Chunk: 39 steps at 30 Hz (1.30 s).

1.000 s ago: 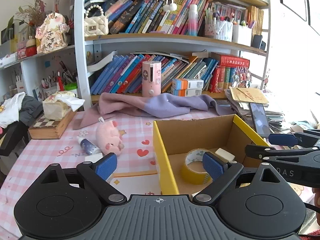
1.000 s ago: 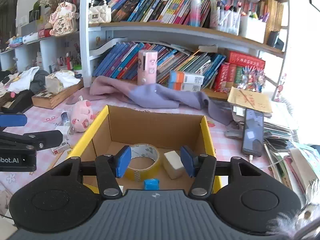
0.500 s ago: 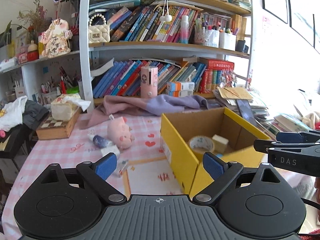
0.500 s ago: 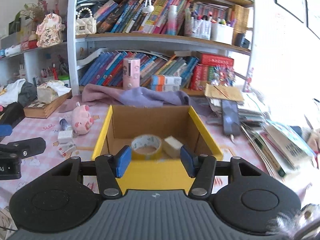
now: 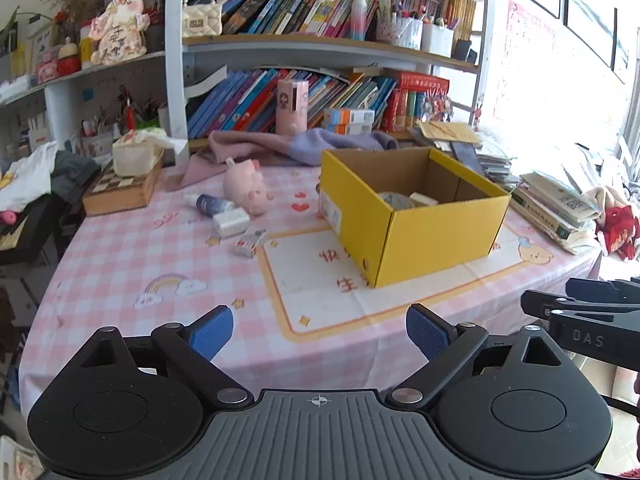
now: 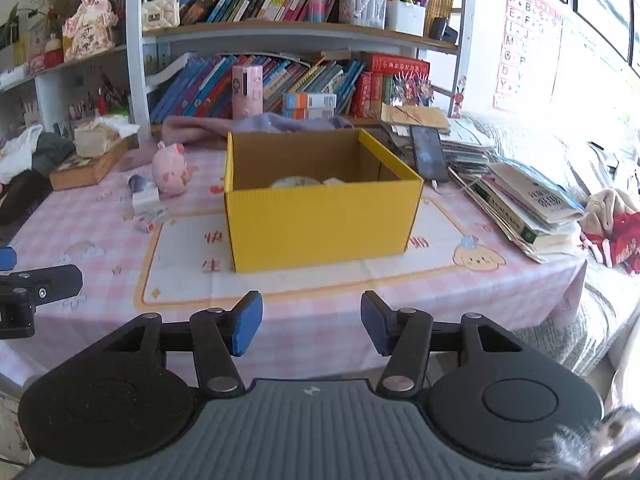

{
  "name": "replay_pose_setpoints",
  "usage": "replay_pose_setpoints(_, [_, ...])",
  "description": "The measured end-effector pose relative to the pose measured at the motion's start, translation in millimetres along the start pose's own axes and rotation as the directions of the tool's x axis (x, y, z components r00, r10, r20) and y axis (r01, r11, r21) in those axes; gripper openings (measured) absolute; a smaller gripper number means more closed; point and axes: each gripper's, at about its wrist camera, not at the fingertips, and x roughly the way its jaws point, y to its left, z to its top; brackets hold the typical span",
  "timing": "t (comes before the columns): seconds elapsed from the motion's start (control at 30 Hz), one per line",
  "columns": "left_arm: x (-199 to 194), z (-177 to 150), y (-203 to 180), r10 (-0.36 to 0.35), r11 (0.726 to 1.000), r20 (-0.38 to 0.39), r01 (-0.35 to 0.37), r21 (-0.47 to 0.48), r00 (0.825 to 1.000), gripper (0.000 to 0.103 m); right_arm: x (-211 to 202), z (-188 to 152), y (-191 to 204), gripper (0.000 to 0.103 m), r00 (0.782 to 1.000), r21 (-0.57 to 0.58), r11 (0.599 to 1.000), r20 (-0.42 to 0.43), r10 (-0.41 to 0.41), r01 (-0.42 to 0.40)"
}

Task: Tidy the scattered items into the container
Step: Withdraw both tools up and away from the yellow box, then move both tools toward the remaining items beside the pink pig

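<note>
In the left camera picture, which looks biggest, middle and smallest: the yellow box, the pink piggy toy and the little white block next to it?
Largest to smallest, as they look in the left wrist view:
1. yellow box, by far the biggest
2. pink piggy toy
3. white block, a bit smaller than the toy, though it lies slightly nearer the camera, so it really is smaller.

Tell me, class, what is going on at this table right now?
A person holds a two-finger tool in each hand, tidying small items into the yellow box. Both the left gripper and right gripper are empty, their fingers apart, near the table's front edge. The tape roll and a white block already lie inside the box. The pink pig toy, a small bottle, a white charger and a small packet lie on the tablecloth to the box's left.
</note>
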Motion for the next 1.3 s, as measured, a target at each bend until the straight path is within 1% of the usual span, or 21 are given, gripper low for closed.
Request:
replay_pose_setpoints(0.2, [-5.1, -6.3, -5.0, 0.019, 1.0, -0.011, -0.019, 0.005, 1.0, 0.095, -2.2, -5.3, -1.8, 0.054, 1.0, -0.014, 1.0, -0.025, 0.007, -0.007])
replay_pose_setpoints(0.33, [-7.9, -11.8, -6.7, 0.052, 0.999, -0.026, -0.052, 0.005, 0.998, 0.095, 1.3, -7.6, -0.9, 0.06, 0.999, -0.031, 0.999, -0.048, 0.022, -0.023])
replay_pose_setpoints(0.43, [-11.3, -15.1, -6.5, 0.074, 0.997, -0.035, -0.074, -0.001, 0.997, 0.095, 2.3, -9.4, -2.1, 0.061, 0.998, -0.028, 0.999, -0.06, 0.031, -0.033])
replay_pose_setpoints(0.57, [-17.8, -19.8, -7.2, 0.074, 0.997, -0.039, -0.075, -0.005, 0.996, 0.095, 0.3, -12.1, 1.0, 0.064, 0.996, -0.038, 0.998, -0.07, 0.051, -0.054])
replay_pose_setpoints(0.8, [-20.5, -27.2, -5.3, 0.061, 0.998, -0.069, -0.061, -0.004, 0.996, 0.095, -5.5, -17.7, 10.4, 0.07, 0.993, -0.061, 0.995, -0.086, 0.079, -0.085])
replay_pose_setpoints(0.93, [-23.2, -30.5, -1.3, 0.061, 0.998, -0.072, -0.061, -0.008, 0.996, 0.095, -8.2, -20.2, 17.4, 0.076, 0.991, -0.072, 0.992, -0.094, 0.096, -0.102])
replay_pose_setpoints(1.17, [-26.9, -36.1, 8.8, 0.074, 0.997, -0.08, -0.075, -0.008, 0.994, 0.095, -9.9, -22.1, 32.2, 0.078, 0.988, -0.089, 0.988, -0.103, 0.115, -0.125])
replay_pose_setpoints(1.3, [-30.1, -38.7, 15.4, 0.09, 0.996, -0.062, -0.091, -0.008, 0.994, 0.095, -10.0, -23.0, 42.0, 0.078, 0.987, -0.102, 0.986, -0.106, 0.124, -0.135])
